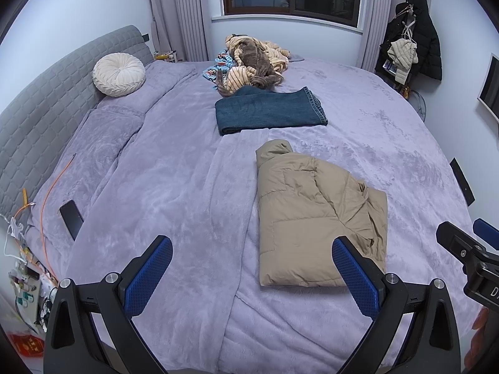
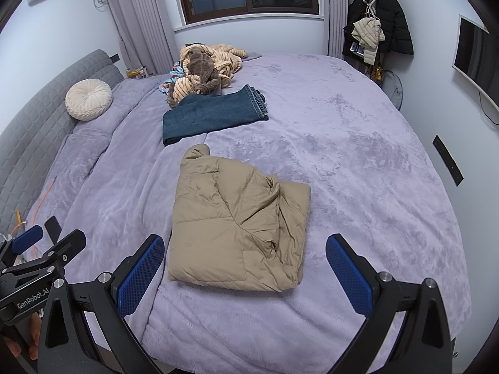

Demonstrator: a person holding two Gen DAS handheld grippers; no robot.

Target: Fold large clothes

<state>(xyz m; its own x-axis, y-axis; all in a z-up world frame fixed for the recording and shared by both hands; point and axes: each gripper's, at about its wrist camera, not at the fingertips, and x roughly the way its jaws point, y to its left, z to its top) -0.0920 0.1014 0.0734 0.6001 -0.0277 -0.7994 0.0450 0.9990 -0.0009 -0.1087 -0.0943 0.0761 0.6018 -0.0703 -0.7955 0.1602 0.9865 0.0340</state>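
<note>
Folded tan puffer jacket [image 2: 237,230] on lavender plush bedspread [image 2: 358,162], long axis toward 12 o'clock, collar at far end, left gripper [image 1: 252,265] and right gripper [image 2: 244,261] both spread wide, empty, folded blue jeans [image 2: 215,113] beyond at 11 o'clock.

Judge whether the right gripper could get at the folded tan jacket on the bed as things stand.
Probably yes. The right gripper hovers with jaws open and empty, and the tan jacket lies folded just ahead on the bed, with nothing between them. The folded jeans lie farther off.
</note>
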